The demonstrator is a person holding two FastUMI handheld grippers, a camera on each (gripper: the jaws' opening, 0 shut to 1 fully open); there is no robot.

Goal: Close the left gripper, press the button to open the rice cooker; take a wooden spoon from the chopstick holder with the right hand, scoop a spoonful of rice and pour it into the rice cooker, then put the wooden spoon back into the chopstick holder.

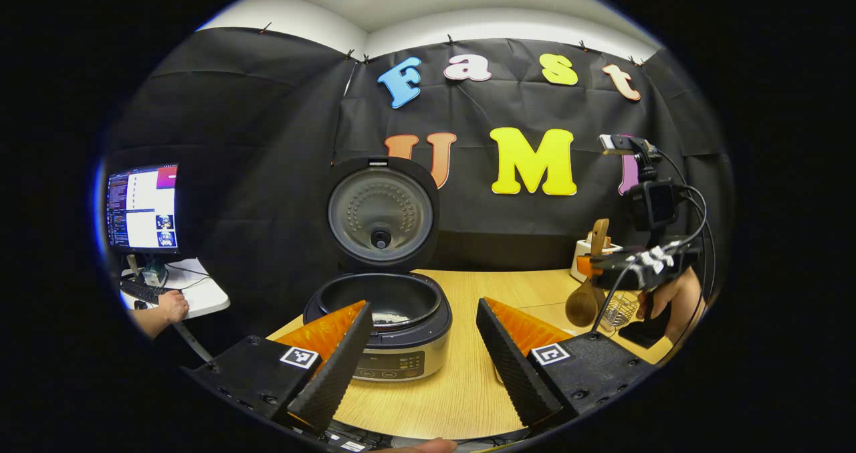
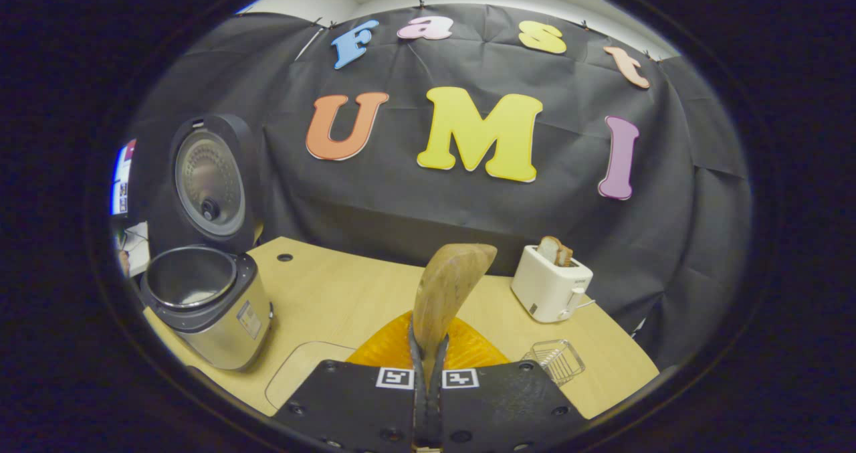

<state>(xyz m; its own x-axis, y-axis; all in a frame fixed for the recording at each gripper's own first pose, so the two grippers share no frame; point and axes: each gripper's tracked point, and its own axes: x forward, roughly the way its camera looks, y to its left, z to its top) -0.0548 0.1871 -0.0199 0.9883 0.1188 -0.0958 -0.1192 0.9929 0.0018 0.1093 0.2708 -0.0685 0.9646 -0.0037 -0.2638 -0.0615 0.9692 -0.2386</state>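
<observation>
The rice cooker stands open on the wooden table, its lid upright and a little white rice in the pot. My left gripper is open just in front of the cooker, one finger on each side of its front. In the right gripper view the cooker sits at the far left. My right gripper is shut on the wooden spoon. In the left gripper view that gripper holds the spoon bowl down, above the wire chopstick holder.
A white toaster with bread stands at the back right, the wire holder in front of it. At the far left a monitor and a person's hand on a side desk. A hand holds the right gripper.
</observation>
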